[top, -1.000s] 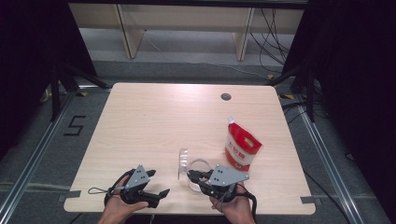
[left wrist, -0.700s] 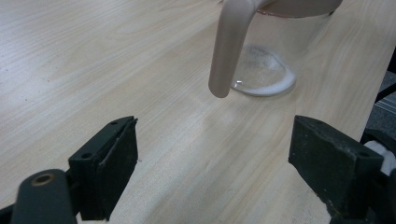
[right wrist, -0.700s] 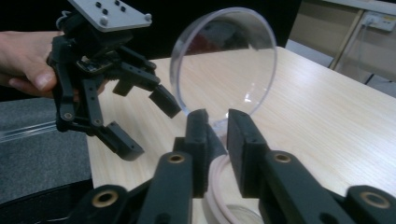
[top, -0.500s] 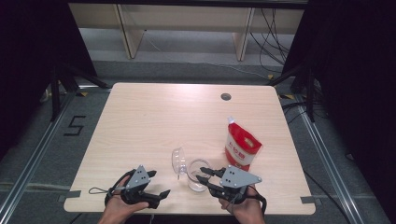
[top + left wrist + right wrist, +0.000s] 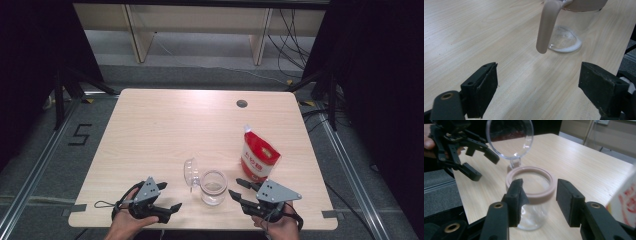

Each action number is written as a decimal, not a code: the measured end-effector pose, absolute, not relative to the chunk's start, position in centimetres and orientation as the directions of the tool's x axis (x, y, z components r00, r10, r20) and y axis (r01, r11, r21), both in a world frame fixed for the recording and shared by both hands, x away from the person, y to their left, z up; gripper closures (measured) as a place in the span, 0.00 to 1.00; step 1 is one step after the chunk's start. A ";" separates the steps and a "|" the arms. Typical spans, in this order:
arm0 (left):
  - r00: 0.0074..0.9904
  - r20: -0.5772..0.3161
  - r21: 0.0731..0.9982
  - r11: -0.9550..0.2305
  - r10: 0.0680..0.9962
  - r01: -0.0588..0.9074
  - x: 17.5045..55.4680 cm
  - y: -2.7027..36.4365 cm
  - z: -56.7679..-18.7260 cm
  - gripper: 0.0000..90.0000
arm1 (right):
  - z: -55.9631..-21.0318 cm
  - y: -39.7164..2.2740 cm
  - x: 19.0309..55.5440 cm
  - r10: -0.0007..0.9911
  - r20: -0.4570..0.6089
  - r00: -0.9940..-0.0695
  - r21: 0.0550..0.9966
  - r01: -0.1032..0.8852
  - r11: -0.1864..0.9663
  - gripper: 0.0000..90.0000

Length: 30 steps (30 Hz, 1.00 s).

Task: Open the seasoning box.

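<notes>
Glass jar point(image 5: 214, 187), lid point(image 5: 190, 172) flipped open: smooth, slippery, breakable. Grab round sides below pink rim. Right gripper point(image 5: 239, 189) just opening, empty; left gripper point(image 5: 173, 207) wide, empty.

We hold a black gripper in each hand. Our left gripper point(image 5: 172, 206) and our right gripper point(image 5: 234, 191) each carry a grey three-cornered plate on top, dotted with small dark screw holes, above a chunky black body. A thin black cable loops out from the left one and another curls around the right one. In the left gripper view our jaws are matt black blocks with flat rectangular pads point(image 5: 489, 87), small screw holes in their sides and a brass-coloured ringed pivot at the base. In the right gripper view the same blocky pads point(image 5: 569, 201) sit on black arms with brass-ringed pivots. Our hands are bare, with no sleeves showing.
</notes>
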<state>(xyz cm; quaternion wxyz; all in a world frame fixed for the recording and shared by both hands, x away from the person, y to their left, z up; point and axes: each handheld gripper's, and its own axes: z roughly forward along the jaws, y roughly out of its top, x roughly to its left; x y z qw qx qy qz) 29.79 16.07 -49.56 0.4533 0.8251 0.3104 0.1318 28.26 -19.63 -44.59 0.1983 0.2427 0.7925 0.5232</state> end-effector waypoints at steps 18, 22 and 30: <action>0.763 -0.087 0.840 -0.364 0.641 0.402 29.7 15.9 -49.5 0.17 | -46.0 -23.6 27.1 0.692 -0.021 -0.721 0.920 0.257 0.295 0.54; 0.760 -0.088 0.837 -0.366 0.645 0.407 29.8 15.9 -49.5 0.17 | -46.2 -24.6 27.1 0.704 -0.002 -0.710 0.917 0.279 0.284 0.53; 0.758 -0.086 0.839 -0.362 0.647 0.405 29.9 15.8 -49.7 0.17 | -46.4 -26.3 26.9 0.782 0.022 -0.623 0.910 0.337 0.243 0.45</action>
